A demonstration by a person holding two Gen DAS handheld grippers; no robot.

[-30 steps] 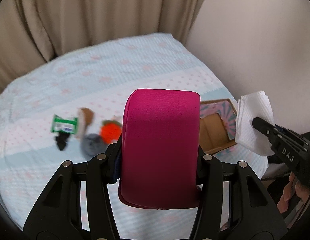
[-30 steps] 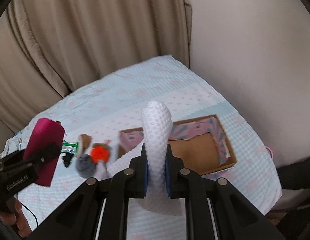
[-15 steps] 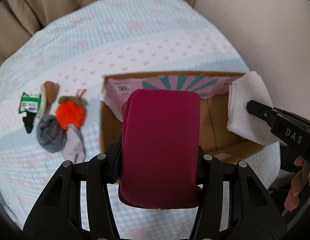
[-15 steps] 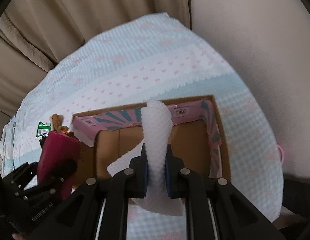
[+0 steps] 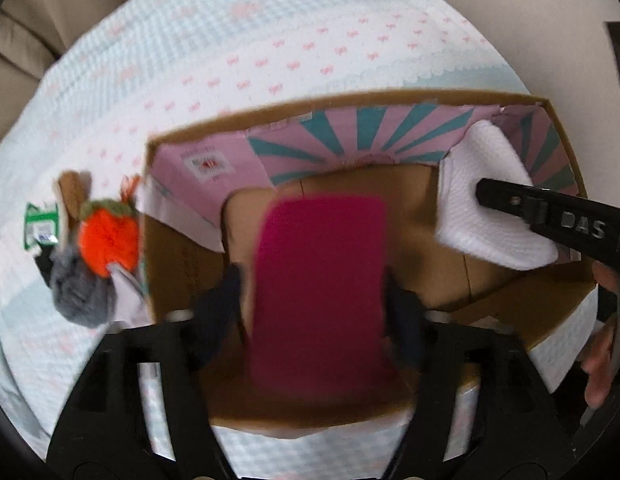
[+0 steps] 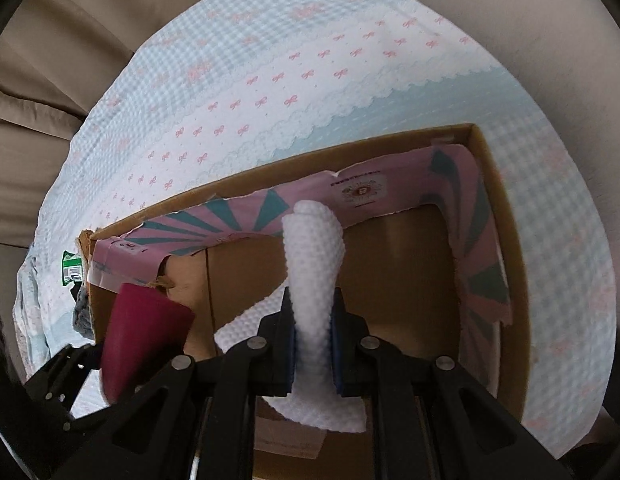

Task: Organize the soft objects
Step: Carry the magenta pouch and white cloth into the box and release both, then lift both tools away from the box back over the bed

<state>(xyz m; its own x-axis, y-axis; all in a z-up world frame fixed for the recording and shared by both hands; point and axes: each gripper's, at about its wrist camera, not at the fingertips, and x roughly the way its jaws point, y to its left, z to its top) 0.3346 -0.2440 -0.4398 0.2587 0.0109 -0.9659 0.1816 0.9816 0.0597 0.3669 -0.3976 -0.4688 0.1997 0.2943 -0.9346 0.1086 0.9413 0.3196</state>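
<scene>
My left gripper point(image 5: 314, 276) is shut on a magenta soft pad point(image 5: 322, 276) and holds it over the left half of an open cardboard box point(image 5: 350, 104). My right gripper point(image 6: 312, 320) is shut on a white textured cloth point(image 6: 314, 264) and holds it inside the same box point(image 6: 498, 208), toward its right side. The cloth point(image 5: 486, 196) and the right gripper's finger point(image 5: 550, 212) also show in the left wrist view. The magenta pad point(image 6: 142, 332) shows at the lower left of the right wrist view.
The box stands on a bed with a blue-and-white bow-print cover point(image 5: 270, 40). Left of the box lie an orange plush fruit point(image 5: 108, 236), a grey plush point(image 5: 80, 288) and a green packet point(image 5: 40, 226). Beige curtains point(image 6: 50, 80) and a wall point(image 5: 530, 20) stand behind.
Both grippers have moved forward and down toward the box. The magenta pad and the white cloth now hang within the box opening, and the box fills more of both views.
</scene>
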